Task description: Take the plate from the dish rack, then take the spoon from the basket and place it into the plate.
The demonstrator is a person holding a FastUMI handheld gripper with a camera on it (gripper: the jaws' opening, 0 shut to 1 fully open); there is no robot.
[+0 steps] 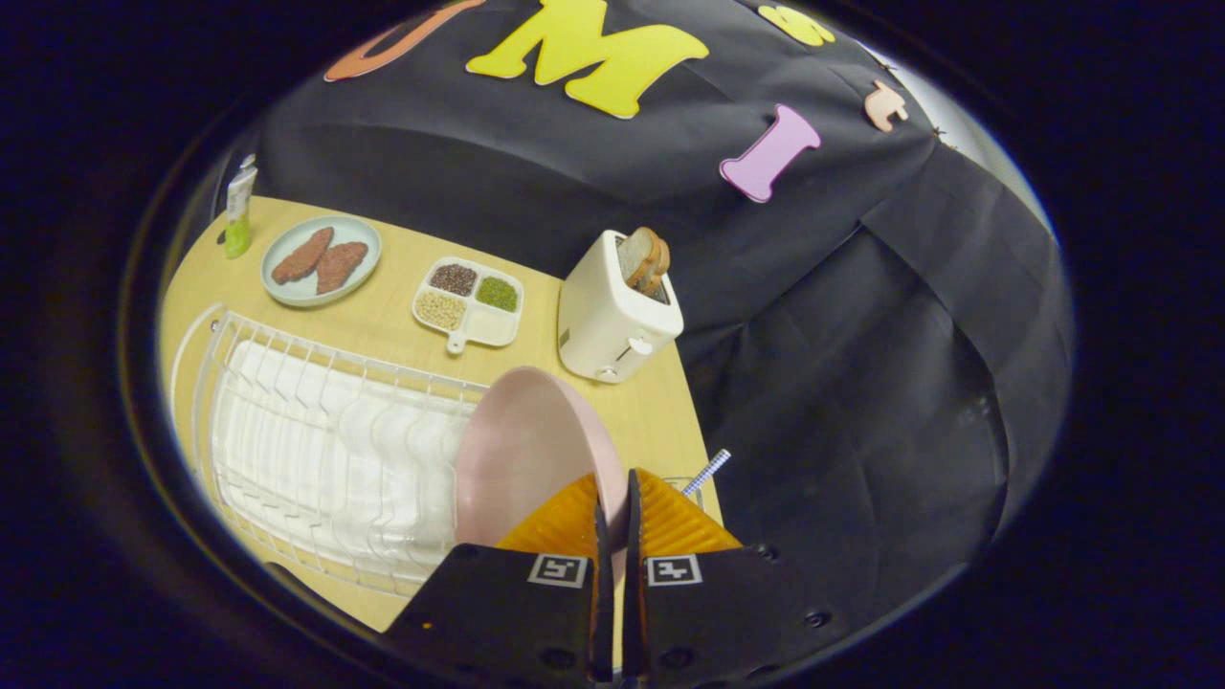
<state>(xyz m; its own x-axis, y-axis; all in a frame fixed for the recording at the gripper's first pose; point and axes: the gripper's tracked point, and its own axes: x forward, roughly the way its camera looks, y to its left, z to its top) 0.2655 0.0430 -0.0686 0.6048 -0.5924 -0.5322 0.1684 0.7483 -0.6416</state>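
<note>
Nearest of all, the tool (612,512) has its two fingers drawn close together on the rim of the pink plate (522,459), one finger on each face, so the plate is pinched edge-on; that grip suits a thin disc that stands upright, since the rim is the only part the fingers can straddle. The plate stands tilted at the near right end of the white wire dish rack (325,450); whether its lower edge rests in the rack's slots or is already lifted clear is hard to judge from here, because the fingers hide that part. Just beyond the right finger a checked spoon handle (708,471) pokes up from what seems to be the rim of a basket (691,486), mostly hidden behind the finger; it stands upright there so it can be pulled out by its handle once the plate is set down flat. The rack's remaining slots stretch away to the left along the tabletop (402,287), bare of other dishes. Further off sits a white toaster (612,321) with bread slices (643,258) standing in its slot; left of it lies a divided tray (469,301) of beans and grains; beyond that a pale plate (321,260) carries two brown pieces of food, and a green tube (237,215) stands at the far corner.
</note>
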